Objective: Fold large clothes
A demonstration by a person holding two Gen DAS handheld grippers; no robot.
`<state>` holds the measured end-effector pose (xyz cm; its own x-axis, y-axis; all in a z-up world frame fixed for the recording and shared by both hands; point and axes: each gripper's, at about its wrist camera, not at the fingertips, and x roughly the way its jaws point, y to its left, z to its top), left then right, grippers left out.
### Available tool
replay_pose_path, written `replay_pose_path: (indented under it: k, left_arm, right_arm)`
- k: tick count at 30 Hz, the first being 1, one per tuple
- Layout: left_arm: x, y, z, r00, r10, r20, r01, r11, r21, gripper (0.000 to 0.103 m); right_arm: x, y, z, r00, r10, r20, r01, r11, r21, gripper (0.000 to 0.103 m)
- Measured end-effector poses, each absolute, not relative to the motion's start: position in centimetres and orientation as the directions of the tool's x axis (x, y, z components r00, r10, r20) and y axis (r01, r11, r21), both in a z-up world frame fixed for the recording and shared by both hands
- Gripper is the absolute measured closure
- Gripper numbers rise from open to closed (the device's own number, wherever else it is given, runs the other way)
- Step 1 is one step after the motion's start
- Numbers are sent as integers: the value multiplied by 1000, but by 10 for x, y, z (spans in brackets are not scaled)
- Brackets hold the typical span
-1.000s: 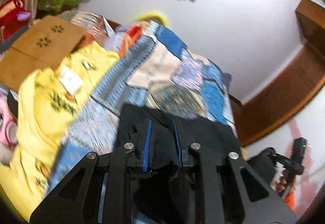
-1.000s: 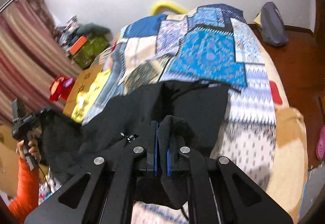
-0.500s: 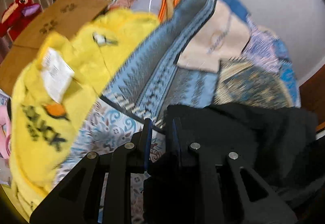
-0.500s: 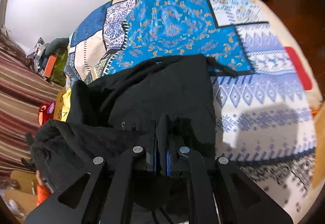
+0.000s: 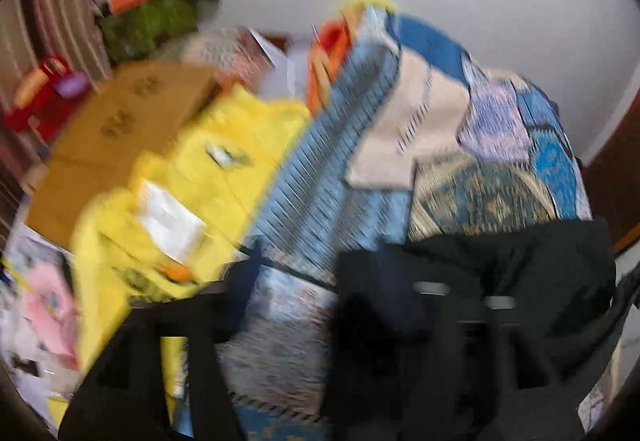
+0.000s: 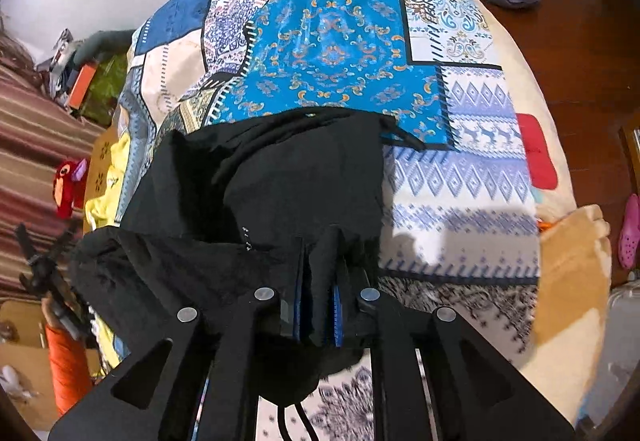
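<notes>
We find the black garment (image 6: 280,177) lying ahead of the right gripper (image 6: 318,305), which pinches its near edge; the left gripper (image 5: 304,297) is opening, nothing clearly between.

Both views look forward and steeply down along their tools, close above the bed (image 6: 460,177). The left wrist view, motion-blurred, faces across the quilt (image 5: 360,177) toward the white wall (image 5: 500,1) and cluttered left corner. The right wrist view looks along the bed's length; both share the quilt and the black garment (image 6: 288,177) (image 5: 500,265).
</notes>
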<state>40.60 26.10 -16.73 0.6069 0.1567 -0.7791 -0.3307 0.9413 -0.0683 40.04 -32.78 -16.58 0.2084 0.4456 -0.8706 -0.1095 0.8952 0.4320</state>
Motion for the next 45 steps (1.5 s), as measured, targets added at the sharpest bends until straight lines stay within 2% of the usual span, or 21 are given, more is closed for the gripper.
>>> replay_pose_path:
  k: [3, 7, 10, 13, 16, 19, 20, 23, 27, 34, 39, 45]
  left_arm:
    - [389, 256, -134, 644, 233, -728, -322, 946, 17, 33]
    - [363, 235, -120, 641, 190, -743, -245, 969, 36, 33]
    - [341, 205, -126, 630, 53, -775, -131, 991, -39, 33]
    - [324, 166, -140, 593, -108, -798, -11, 990, -142, 33]
    - [318, 124, -160, 547, -198, -814, 81, 980, -184, 33]
    - [328, 82, -177, 523, -152, -839, 97, 988, -119, 33]
    - [333, 74, -180, 521, -141, -842, 94, 990, -108, 33]
    - [352, 57, -186, 543, -84, -836, 59, 996, -61, 33]
    - [373, 59, -189, 561, -68, -825, 20, 997, -68, 32]
    - [396, 63, -197, 541, -54, -839, 16, 998, -54, 29]
    - [407, 63, -213, 532, -48, -845, 6, 999, -53, 28]
    - [419, 66, -228, 549, -57, -834, -7, 997, -73, 25]
  right_arm:
    - [398, -342, -168, 195, 504, -842, -23, 860, 509, 94]
    - [388, -351, -154, 212, 566, -797, -14, 817, 576, 92]
    - [382, -359, -149, 215, 613, -760, 22, 775, 631, 92]
    - [372, -358, -141, 213, 583, -784, 0, 802, 597, 91]
    - [364, -366, -132, 245, 568, -786, 2, 810, 586, 86]
    - [357, -388, -123, 314, 520, -795, 57, 825, 562, 68]
    - [354, -393, -120, 330, 512, -793, 67, 825, 561, 66]
    - [338, -403, -109, 368, 465, -805, 54, 854, 518, 66]
    - [319, -389, -100, 400, 410, -820, -9, 896, 443, 66]
    - [311, -291, -99, 467, 332, -820, -233, 940, 247, 66]
    - [315, -226, -117, 484, 374, -792, -353, 911, 214, 65]
    - [331, -170, -165, 429, 352, -832, -396, 901, 176, 65]
